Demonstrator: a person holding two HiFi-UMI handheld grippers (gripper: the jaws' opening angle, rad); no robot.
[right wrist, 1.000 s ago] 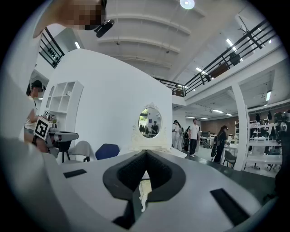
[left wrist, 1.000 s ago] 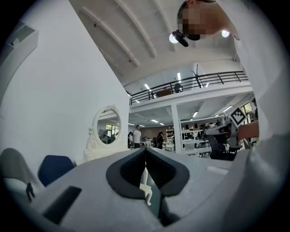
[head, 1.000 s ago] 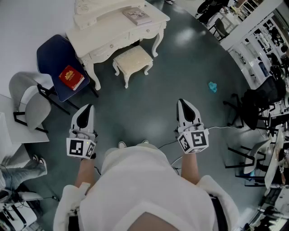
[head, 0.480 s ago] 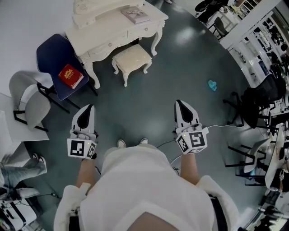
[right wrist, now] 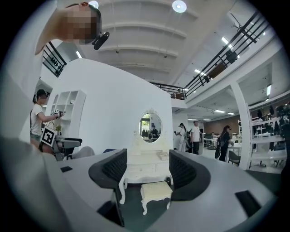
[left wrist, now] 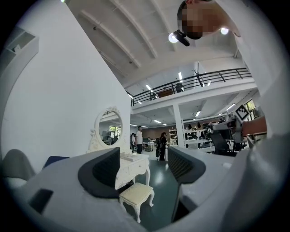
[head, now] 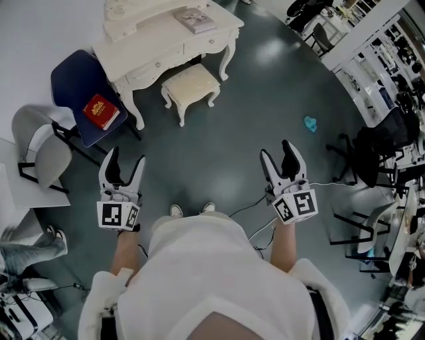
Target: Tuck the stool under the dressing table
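Well back from the cream stool [head: 190,84], which stands just in front of the dressing table [head: 153,40] and not yet tucked under, I hold the left gripper [head: 125,159] and right gripper [head: 276,151] level, their 2 pairs of jaws opening on nothing, presumably to take hold of it.

No word, number or brand can be read anywhere. The red hardcover book [head: 101,111] on the dark blue chair seat [head: 73,76] carries a gold emblem and print too small to make out. The pale book [head: 195,18] lying on the white carved dressing table [head: 153,46] shows a cover picture but no legible title. A black-and-white square marker [right wrist: 47,135] beside a distant person bears a pattern only, not letters.
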